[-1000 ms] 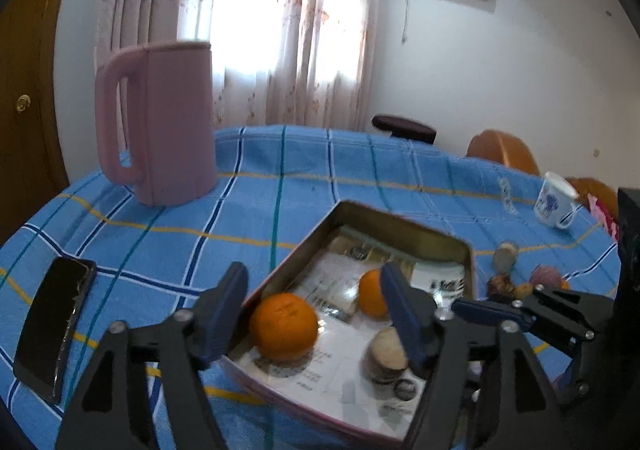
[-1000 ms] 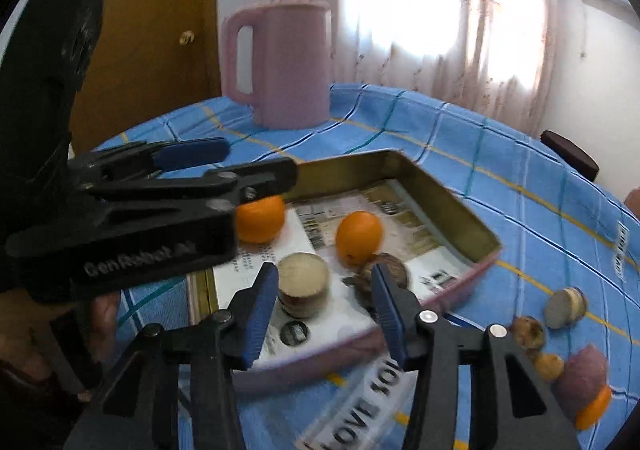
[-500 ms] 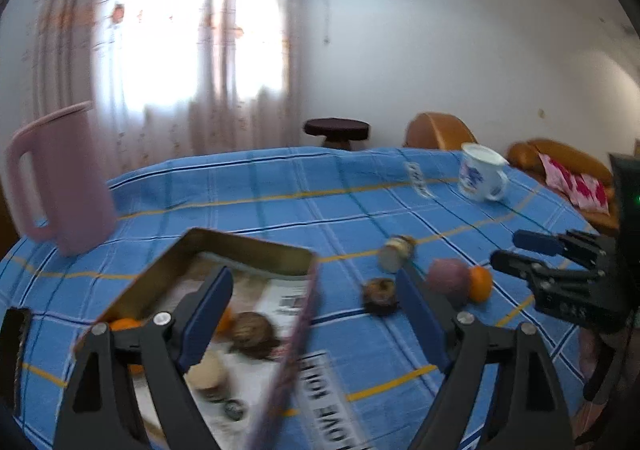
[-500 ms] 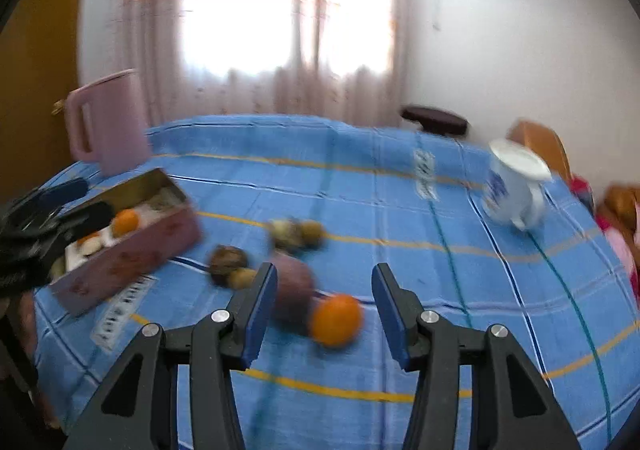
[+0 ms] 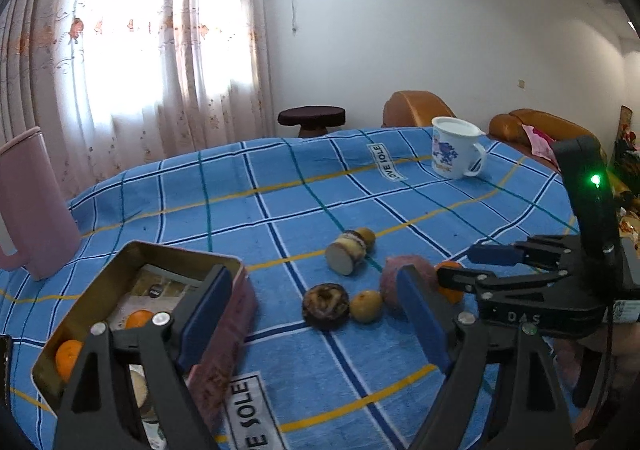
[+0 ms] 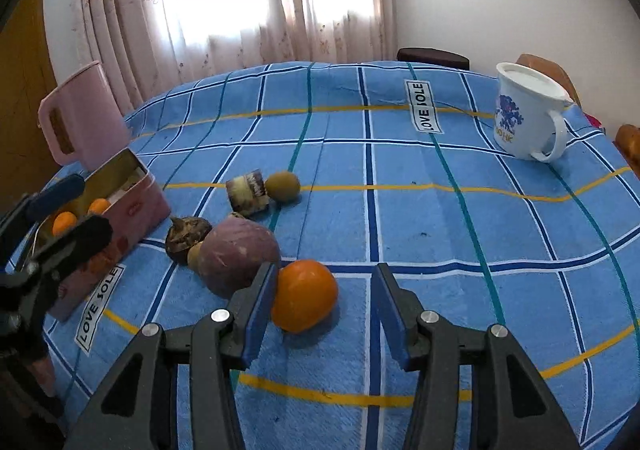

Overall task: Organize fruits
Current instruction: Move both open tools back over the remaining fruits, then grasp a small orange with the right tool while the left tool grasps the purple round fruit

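**Orange lined up for the tin**

Fruit lies loose on the blue-checked bench. The right tool [image 6: 324, 306], released, straddles an orange [image 6: 304, 294] at lower centre, apparently bound for the tin [image 6: 141, 205] at left. The left tool [image 5: 316, 314] hangs released, empty.

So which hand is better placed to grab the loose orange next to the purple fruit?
Right. Its tool is open with the orange just ahead, partly between the fingers. The left tool is open too, but sits beside the tin, farther off.
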`<state>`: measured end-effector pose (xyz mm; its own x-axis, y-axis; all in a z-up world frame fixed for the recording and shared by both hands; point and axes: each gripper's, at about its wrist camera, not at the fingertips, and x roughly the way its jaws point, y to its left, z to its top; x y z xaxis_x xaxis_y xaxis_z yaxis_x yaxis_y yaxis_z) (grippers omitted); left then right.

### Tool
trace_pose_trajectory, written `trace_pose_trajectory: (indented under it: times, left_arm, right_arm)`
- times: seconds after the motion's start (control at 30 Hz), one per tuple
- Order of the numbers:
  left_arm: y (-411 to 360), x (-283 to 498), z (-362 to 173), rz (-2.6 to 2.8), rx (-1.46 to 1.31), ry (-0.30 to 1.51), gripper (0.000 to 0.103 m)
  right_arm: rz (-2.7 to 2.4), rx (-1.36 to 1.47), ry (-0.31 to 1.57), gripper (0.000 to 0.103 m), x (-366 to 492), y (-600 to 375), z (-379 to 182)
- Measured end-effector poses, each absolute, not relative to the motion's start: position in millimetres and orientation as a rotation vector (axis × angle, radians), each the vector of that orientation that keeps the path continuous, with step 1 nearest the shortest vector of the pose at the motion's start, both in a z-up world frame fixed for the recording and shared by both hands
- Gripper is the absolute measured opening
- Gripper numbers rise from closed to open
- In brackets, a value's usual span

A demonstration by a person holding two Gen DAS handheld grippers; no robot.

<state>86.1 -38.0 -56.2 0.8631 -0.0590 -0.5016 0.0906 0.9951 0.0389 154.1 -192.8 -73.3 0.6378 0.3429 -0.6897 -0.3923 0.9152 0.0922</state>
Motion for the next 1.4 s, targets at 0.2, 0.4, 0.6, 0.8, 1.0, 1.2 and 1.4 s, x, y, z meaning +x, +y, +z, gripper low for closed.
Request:
trace_pose_trajectory:
  times: [0.2, 0.4, 0.6, 0.8, 1.0, 1.2, 1.4]
  left_arm:
    - [-46, 91, -61, -0.094, 0.071, 0.54, 0.088]
    - [-55, 96, -64, -0.112, 0.074, 0.556, 0.088]
    - [-69, 102, -65, -0.125, 0.102, 0.562, 0.088]
    - [-86, 108, -68, -0.148, 0.13, 0.574, 0.088]
    - [-93, 120, -72, -0.17, 0.142, 0.614, 0.085]
    - [-105, 133, -84, -0.224, 0.165, 0.689, 0.068]
    - [-105, 141, -90, -0.251, 0.144, 0.747, 0.049]
  right_arm:
    - [0.477, -0.001, 0.794, 0.042, 158, -200, -76]
    - [0.511, 0.001, 0.75, 0.031, 149, -197, -71]
    - [0.366, -0.154, 0.665, 0.031, 136, -198, -62]
    - [0.378, -0.156, 0.728, 0.032, 149, -204, -68]
    - [0.406, -0.078, 0.757, 0.032, 156, -217, -71]
    - [0.366, -0.046, 0.712, 0.032, 149, -225, -65]
    - [0.364, -0.066, 0.695, 0.032, 146, -222, -63]
